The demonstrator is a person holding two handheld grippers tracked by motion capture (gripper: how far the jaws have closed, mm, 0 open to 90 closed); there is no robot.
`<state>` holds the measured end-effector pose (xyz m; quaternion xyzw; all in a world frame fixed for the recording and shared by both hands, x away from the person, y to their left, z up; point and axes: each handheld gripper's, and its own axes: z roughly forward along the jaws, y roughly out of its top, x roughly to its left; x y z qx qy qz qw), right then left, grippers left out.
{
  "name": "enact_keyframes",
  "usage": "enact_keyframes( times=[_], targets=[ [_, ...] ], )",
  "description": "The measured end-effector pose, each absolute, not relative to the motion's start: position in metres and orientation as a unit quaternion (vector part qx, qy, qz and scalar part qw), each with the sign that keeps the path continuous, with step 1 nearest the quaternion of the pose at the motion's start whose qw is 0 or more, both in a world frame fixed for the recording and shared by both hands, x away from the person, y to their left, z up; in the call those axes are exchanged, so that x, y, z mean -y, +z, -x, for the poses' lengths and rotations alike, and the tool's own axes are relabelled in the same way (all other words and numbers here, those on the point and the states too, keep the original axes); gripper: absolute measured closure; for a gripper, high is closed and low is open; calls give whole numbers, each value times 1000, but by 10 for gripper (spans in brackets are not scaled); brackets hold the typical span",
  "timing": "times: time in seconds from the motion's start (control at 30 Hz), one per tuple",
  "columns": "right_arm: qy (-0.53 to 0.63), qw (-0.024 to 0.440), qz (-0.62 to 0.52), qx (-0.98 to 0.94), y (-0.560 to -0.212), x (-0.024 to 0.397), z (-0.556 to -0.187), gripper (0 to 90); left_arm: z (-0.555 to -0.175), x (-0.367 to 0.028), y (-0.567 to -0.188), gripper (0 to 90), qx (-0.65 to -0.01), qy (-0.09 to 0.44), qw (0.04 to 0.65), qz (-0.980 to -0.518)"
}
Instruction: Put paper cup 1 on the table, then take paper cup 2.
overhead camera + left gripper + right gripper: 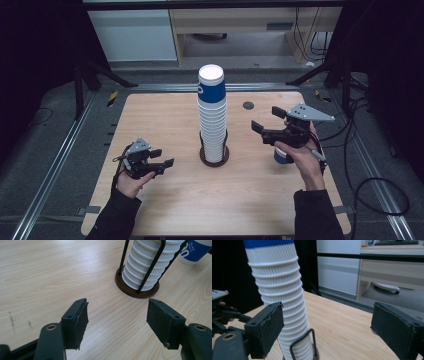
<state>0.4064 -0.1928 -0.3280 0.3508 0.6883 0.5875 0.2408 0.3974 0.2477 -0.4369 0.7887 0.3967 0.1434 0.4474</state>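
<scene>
Gaping wide with nothing between its jaws, the left tool (159, 158) sits low over the worktop (165, 120) at about 8 o'clock from the middle, held in the person's left hand (131, 182). In the left gripper view its two black jaws (75, 322) stand well apart above bare wood, pointing toward the dark round base (137, 288) at 1 o'clock.

The right tool (267, 120) is likewise spread open and empty, raised at about 3 o'clock in the person's right hand (305, 162), with its grey three-cornered plate (311, 113) on top. A single blue and white cup (281, 157) stands on the worktop just below that hand; it also shows at the top right of the left gripper view (193, 251).

Between the two tools, at the worktop's middle, rises a tall stack of ribbed white paper cups (212, 117) with a blue band near the top, seated in a black wire holder (303, 342) on the round base. The stack leans slightly. In the right gripper view it stands just behind the left-hand jaw. A small dark disc (248, 105) lies on the wood at about 1 o'clock from the stack.
</scene>
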Motion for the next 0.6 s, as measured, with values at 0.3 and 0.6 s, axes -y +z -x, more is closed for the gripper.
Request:
enact_keyframes(
  times=[0.3, 0.6],
  targets=[
    [607, 230, -330, -686, -312, 177, -409, 100, -398, -248, -437, 317, -396, 142, 449, -789],
    [618, 230, -308, -686, -298, 158, -410, 88, -400, -248, -439, 266, -400, 140, 445, -789]
  ],
)
